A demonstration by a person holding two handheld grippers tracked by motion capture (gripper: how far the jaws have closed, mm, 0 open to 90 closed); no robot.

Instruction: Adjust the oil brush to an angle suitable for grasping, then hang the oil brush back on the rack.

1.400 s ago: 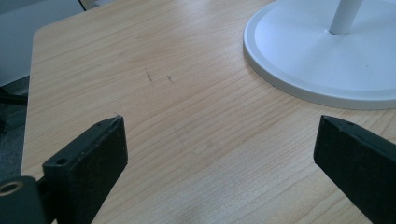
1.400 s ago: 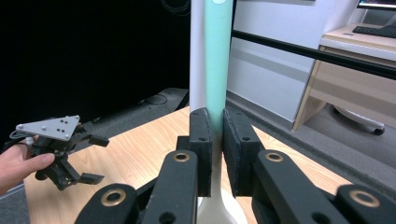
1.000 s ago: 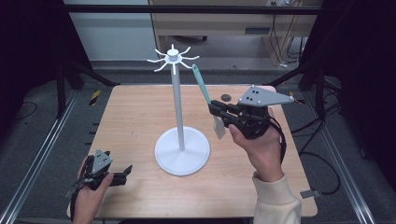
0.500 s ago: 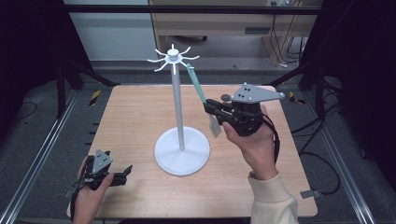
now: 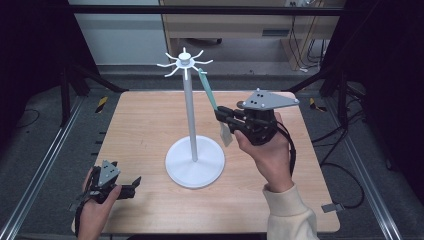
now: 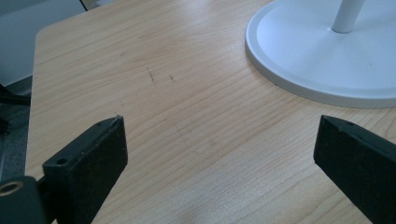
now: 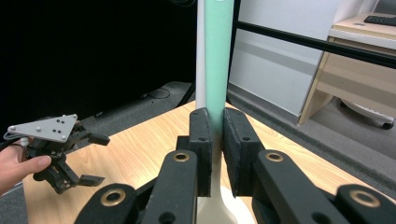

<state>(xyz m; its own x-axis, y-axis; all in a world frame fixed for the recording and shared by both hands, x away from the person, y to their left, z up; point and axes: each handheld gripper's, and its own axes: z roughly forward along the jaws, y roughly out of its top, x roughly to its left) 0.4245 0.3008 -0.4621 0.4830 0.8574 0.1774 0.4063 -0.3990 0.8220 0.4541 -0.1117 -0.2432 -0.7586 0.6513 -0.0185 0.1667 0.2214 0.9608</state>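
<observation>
**Utensil at the hook, not yet released**

The right tongs (image 5: 223,116) are clamped on the green-handled utensil (image 5: 206,90), its top end at a hook of the white stand (image 5: 190,107). Releasing likely remains. The left tongs (image 5: 131,184) rest apart near the worktop (image 5: 145,125) corner.

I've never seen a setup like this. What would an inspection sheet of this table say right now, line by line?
Surface: light wooden table, a few faint scuffs in the left gripper view.
Job's things: white hook stand upright mid-table; a teal-handled utensil with a pale end, its top up by the stand's hooks.
Clutter: nothing seen on the table.
Grippers: right tool shut on the utensil's handle, raised beside the pole; left tool open, low at the near left corner.
Cables: one black cable trails from the right tool; more lie on the floor at the right.
Surroundings: dark frame rails, grey floor, a wooden desk behind.
</observation>
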